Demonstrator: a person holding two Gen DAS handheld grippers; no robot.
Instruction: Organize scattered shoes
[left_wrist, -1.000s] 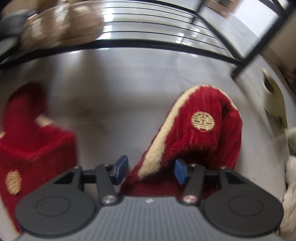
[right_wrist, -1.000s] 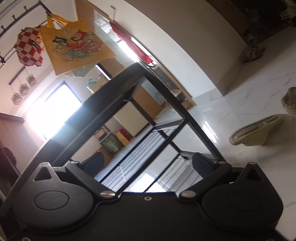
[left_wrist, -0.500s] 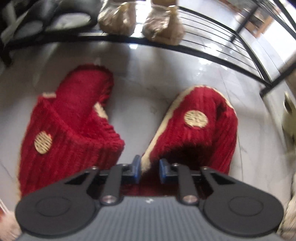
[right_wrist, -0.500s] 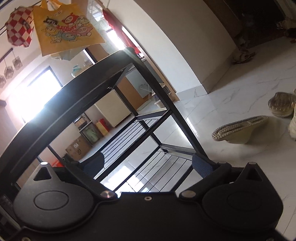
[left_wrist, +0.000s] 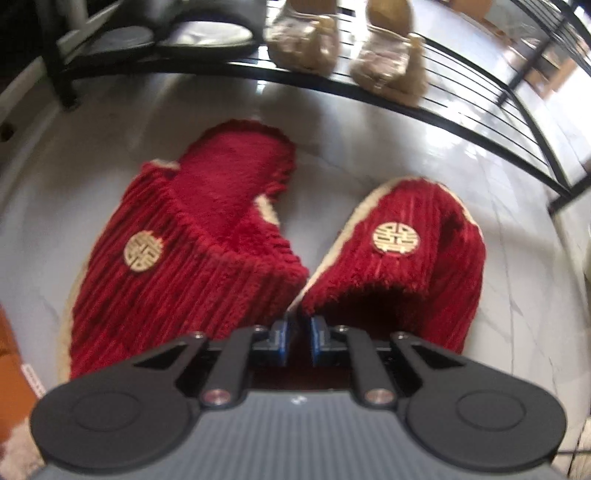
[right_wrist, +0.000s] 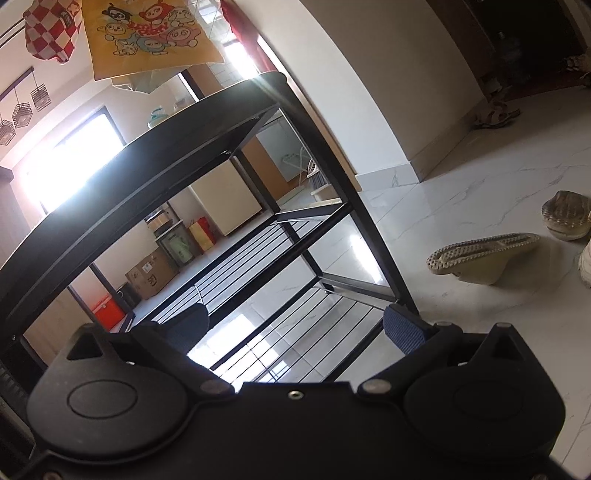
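Now left tool (left_wrist: 298, 332) pinches right slipper (left_wrist: 402, 258) edge — left slipper (left_wrist: 184, 258) touching.

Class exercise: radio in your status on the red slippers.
Left gripper shut on right red slipper. Right gripper open, empty. Other red slipper lies alongside.

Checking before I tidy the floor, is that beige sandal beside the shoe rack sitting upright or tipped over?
Tipped over. The beige sandal lies on its side on the floor, its studded sole facing the camera instead of down.
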